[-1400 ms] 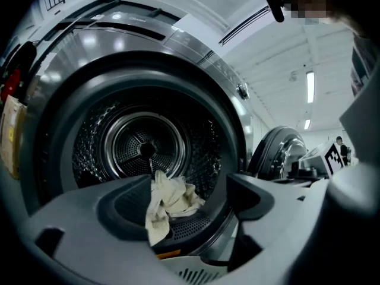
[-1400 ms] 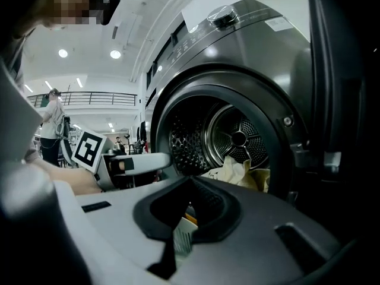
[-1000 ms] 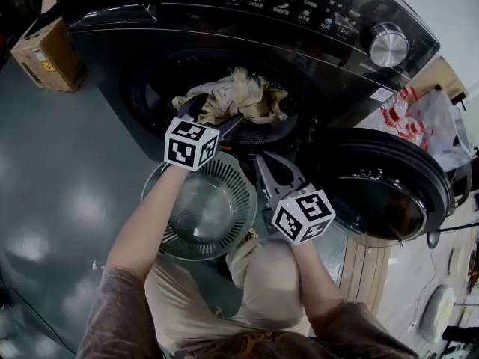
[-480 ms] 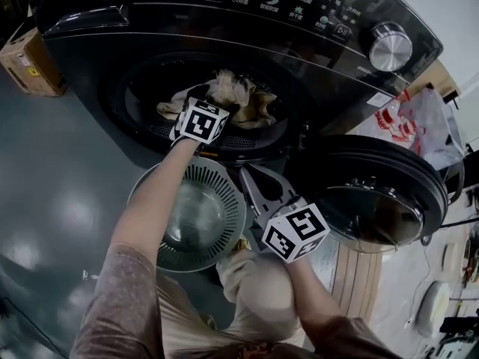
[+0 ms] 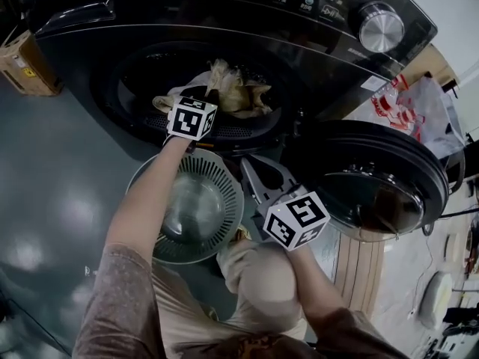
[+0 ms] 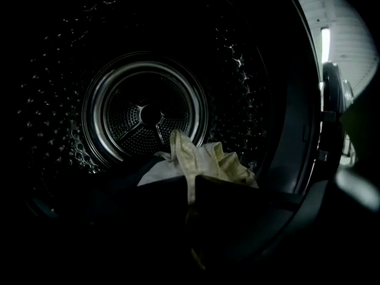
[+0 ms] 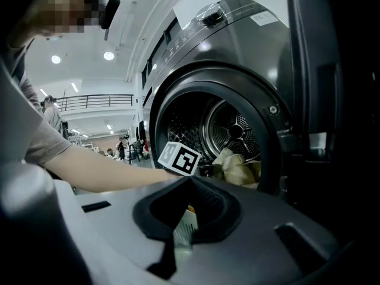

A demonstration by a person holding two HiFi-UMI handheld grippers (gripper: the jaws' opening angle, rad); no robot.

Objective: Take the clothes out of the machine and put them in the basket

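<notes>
— So, where do the clothes [image 6: 205,159] lie?
— In a pale, crumpled heap at the near lip of the drum [image 6: 145,114], inside the machine [image 5: 224,17]. The basket [image 5: 224,182] sits on the floor just below the opening.
— And our claws?
— Our left claw [image 6: 190,184] has just been closing and now pinches a raised fold of the cloth. Our right claw [image 7: 190,186] hangs above the basket, clenched on nothing.
— How will the clothes handle?
— We judge them light, limp and hardly fragile. They will likely sag, trail and perhaps drag a neighbour or catch on the drum's rim. We would rather hold a bunched ridge near the middle than a loose edge, which could slip free.
</notes>
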